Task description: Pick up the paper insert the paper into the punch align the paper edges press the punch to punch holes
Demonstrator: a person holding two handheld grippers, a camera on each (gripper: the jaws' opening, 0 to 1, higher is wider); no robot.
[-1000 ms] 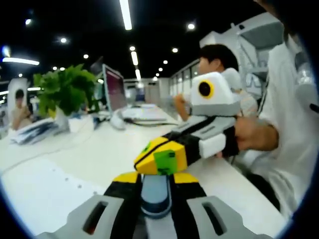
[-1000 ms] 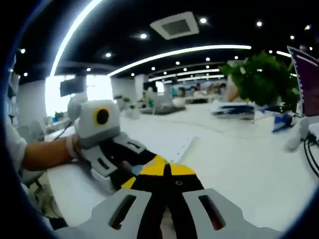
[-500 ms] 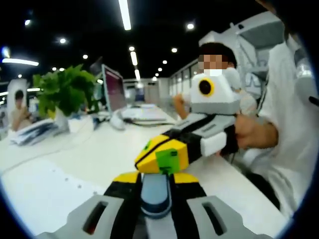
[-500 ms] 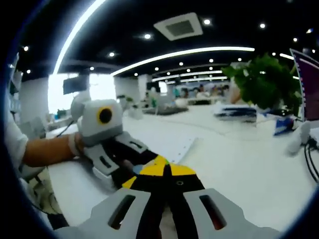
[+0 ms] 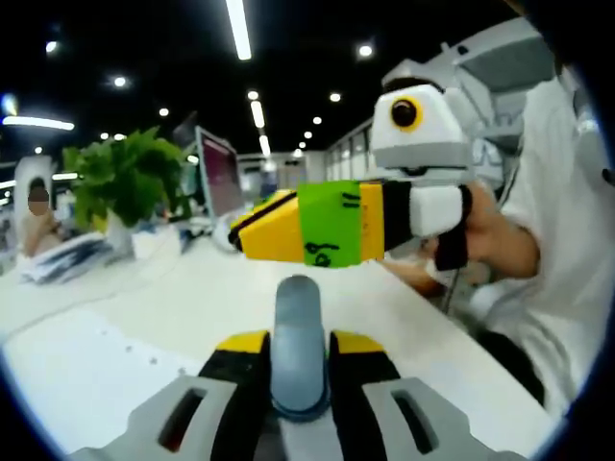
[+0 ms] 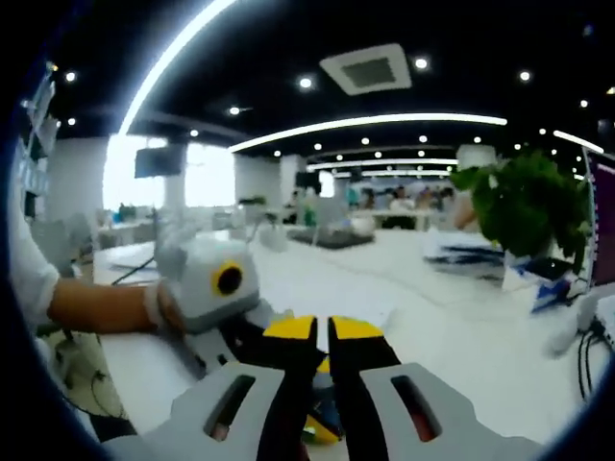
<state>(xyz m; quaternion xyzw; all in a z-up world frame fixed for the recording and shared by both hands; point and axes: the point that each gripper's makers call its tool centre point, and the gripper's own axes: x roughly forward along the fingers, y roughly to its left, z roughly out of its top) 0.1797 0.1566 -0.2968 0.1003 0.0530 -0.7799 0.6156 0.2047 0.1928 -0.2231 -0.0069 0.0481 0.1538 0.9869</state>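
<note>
My left gripper (image 5: 296, 342) points along a white desk (image 5: 211, 298), its yellow-tipped jaws shut on the grey-blue handle of the punch (image 5: 295, 305). A white sheet of paper (image 5: 77, 375) with small holes along one edge lies flat at the lower left. My right gripper (image 5: 240, 229), yellow with a green tag, hovers above the punch with its jaws together, held by a hand (image 5: 500, 245). In the right gripper view my right gripper (image 6: 322, 328) shows only a thin gap and holds nothing. The left gripper (image 6: 240, 327) sits just below and left of it, with the paper (image 6: 370, 307) beyond.
A potted plant (image 5: 125, 178) and a monitor (image 5: 219, 171) stand at the desk's far side, with stacked papers (image 5: 62, 254) beside them. A person (image 5: 36, 206) sits far off. The plant (image 6: 524, 206) and cables (image 6: 601, 322) lie to the right.
My right gripper has lifted off the punch handle and now hangs above it. The left gripper has stayed on the punch.
</note>
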